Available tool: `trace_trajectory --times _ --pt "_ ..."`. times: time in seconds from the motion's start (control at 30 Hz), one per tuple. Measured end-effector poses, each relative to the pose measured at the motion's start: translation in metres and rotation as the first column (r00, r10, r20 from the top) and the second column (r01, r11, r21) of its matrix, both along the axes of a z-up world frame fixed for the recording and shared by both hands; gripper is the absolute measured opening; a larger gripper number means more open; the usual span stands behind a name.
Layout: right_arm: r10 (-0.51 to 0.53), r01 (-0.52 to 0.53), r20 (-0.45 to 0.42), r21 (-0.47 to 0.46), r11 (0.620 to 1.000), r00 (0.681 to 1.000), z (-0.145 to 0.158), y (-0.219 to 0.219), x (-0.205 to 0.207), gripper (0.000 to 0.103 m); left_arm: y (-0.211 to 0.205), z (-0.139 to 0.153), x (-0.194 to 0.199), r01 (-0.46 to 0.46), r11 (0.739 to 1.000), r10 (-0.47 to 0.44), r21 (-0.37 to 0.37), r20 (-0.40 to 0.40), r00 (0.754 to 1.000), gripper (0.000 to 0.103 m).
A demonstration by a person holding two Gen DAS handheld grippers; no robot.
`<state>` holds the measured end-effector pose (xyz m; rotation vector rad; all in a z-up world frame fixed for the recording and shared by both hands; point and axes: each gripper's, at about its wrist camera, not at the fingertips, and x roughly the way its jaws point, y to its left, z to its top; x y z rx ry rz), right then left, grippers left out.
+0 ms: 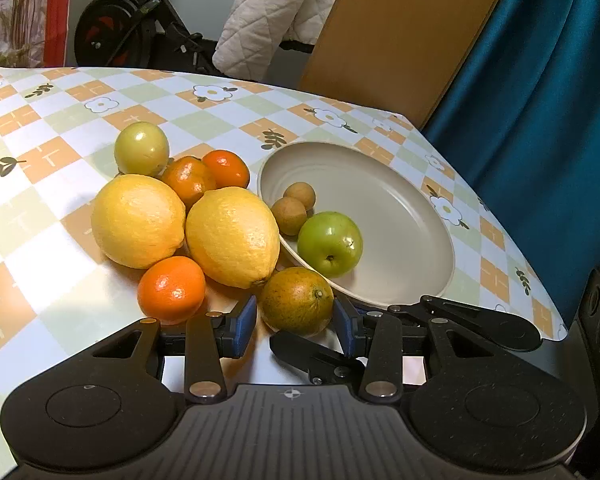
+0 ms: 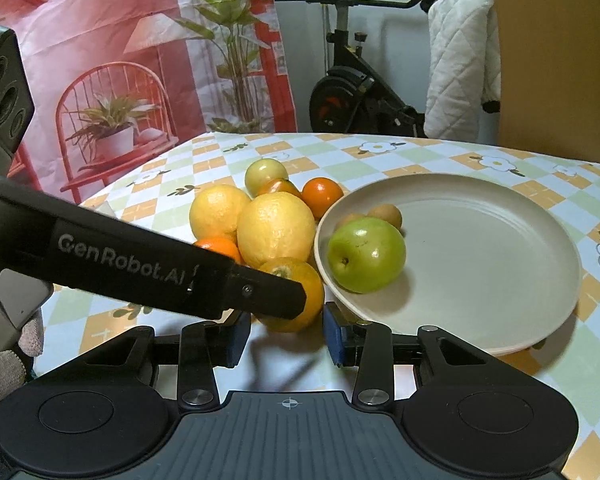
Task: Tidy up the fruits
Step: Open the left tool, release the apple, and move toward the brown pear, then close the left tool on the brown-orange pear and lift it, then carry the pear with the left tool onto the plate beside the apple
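Two grippers hover over the bench: left gripper (image 1: pixel 295 326) stands with fingers apart around a greenish orange (image 1: pixel 297 301), apparently bound for the plate (image 1: pixel 400 208) just beside; right gripper (image 2: pixel 286 336) waits, fingers parted and empty.

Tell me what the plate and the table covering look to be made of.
Plate: probably matte ceramic or stoneware, possibly melamine; beige, with faint concentric ridges and only soft reflections.
Table covering: likely glossy vinyl or oilcloth; the printed checks and flowers carry broad bright glare, and it curves smoothly over the table edge.
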<state>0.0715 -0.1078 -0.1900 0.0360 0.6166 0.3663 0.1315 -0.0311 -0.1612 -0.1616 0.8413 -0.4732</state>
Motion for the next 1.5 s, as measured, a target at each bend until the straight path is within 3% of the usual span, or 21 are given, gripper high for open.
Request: trace_trajectory --times 0.4,0.77,1.5 --pt "0.012 -0.012 0.035 0.009 1.000 0.999 0.003 -0.001 -0.002 0.036 -0.003 0.006 -0.007 0.012 1.000 -0.013 0.024 0.042 0.999 0.043" --pt "-0.056 0.058 0.129 -0.010 0.998 0.990 0.026 -0.016 -0.020 0.036 -0.022 0.031 -0.017 0.120 0.991 -0.127 0.054 0.148 0.981 0.044" --pt "-0.222 0.222 0.093 0.005 0.975 0.971 0.016 -0.042 -0.010 0.036 -0.065 0.023 0.005 0.204 0.972 -0.219 0.115 0.131 0.967 0.044"
